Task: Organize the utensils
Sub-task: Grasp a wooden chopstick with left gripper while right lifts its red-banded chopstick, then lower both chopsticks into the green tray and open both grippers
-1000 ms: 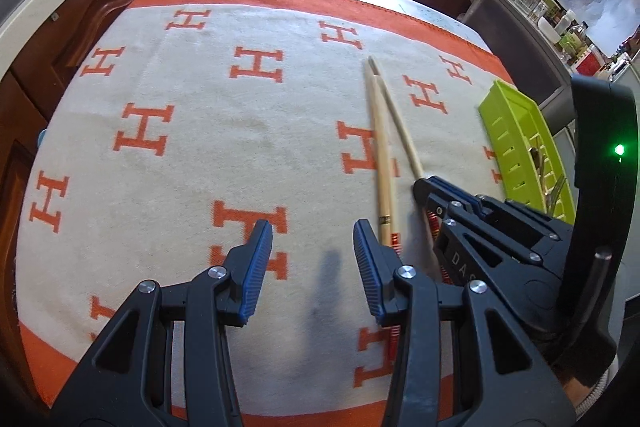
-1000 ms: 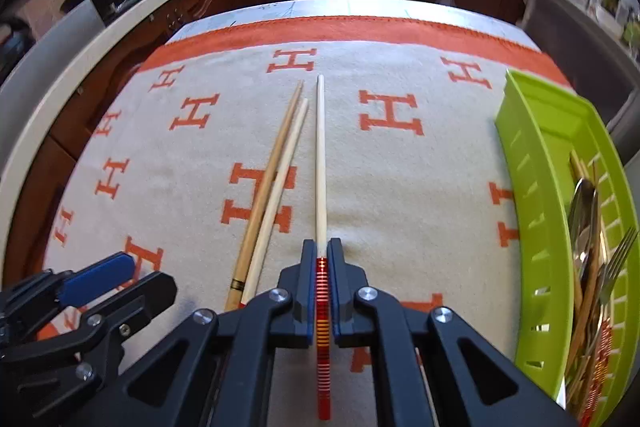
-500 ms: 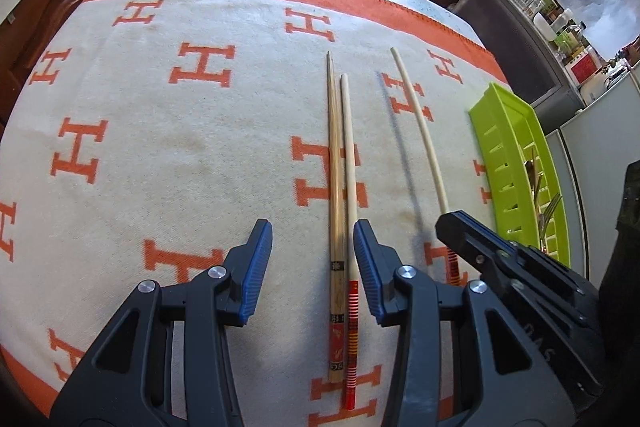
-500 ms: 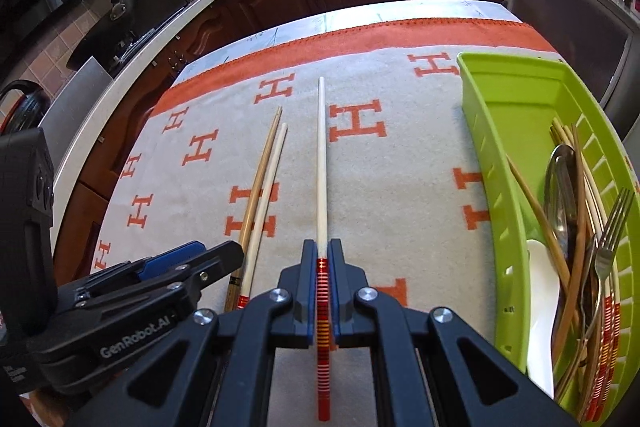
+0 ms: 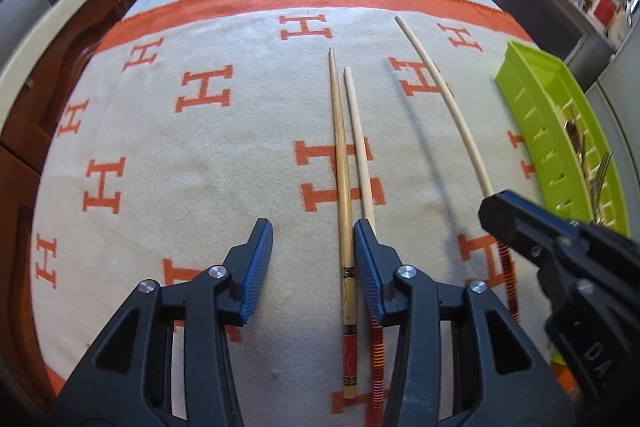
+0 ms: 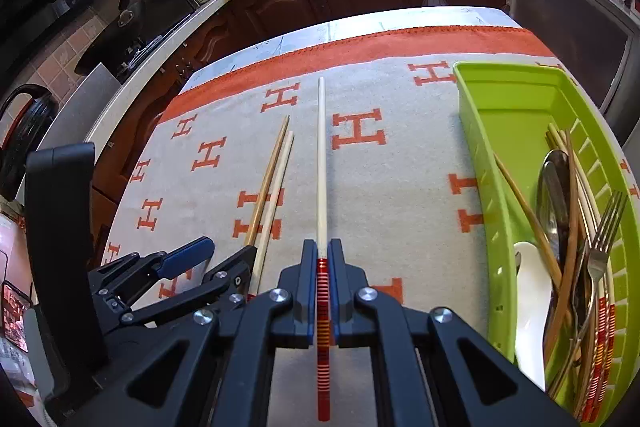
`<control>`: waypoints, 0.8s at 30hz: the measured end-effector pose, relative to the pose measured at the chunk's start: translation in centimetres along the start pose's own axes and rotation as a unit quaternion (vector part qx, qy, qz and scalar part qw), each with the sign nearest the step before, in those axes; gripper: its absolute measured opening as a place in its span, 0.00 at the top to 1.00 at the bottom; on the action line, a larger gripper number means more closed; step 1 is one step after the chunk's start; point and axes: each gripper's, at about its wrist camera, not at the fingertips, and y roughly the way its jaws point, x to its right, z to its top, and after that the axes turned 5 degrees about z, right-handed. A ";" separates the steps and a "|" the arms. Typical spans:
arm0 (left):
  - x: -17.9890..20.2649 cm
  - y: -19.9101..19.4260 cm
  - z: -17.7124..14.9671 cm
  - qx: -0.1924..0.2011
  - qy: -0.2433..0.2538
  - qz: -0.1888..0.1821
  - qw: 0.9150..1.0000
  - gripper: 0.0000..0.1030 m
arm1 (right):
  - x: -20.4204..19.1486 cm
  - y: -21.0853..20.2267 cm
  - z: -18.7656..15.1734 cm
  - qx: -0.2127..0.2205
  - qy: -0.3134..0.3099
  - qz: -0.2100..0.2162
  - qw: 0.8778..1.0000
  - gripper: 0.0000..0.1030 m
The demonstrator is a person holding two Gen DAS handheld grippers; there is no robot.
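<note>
Left tool (image 5: 313,259), unclenched, shifted over blanket (image 5: 200,155); right tool (image 6: 321,259) grasps chopstick (image 6: 321,163).

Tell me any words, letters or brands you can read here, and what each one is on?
"H": large orange letters repeated across the blanket.
"DA": white letters, cut off at the frame edge, on the right hand-held gripper.
Small markings on the dark bands of the darker chopstick: too small to read.
Packages on the far counter: blurred, unreadable.

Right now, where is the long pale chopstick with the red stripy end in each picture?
Left wrist view: striped chopstick at right, clamped in the right gripper.
Right wrist view: it runs up the middle from the shut jaws.
Shared landmark: green tray, on the right in both.
</note>
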 end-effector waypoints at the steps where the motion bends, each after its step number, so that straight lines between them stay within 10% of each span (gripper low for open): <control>1: 0.0 0.0 0.0 0.002 -0.001 0.001 1.000 0.62 | 0.0 -0.1 0.0 0.001 0.000 0.000 1.000 0.95; 5: -0.1 0.0 0.1 0.010 -0.006 0.002 1.000 0.96 | 0.3 -0.3 -0.1 0.000 0.003 0.006 1.000 0.95; 24: 1.2 -7.1 -2.2 0.020 -0.034 -0.056 0.998 0.96 | 1.5 -6.1 -2.3 0.035 0.016 0.053 0.998 0.95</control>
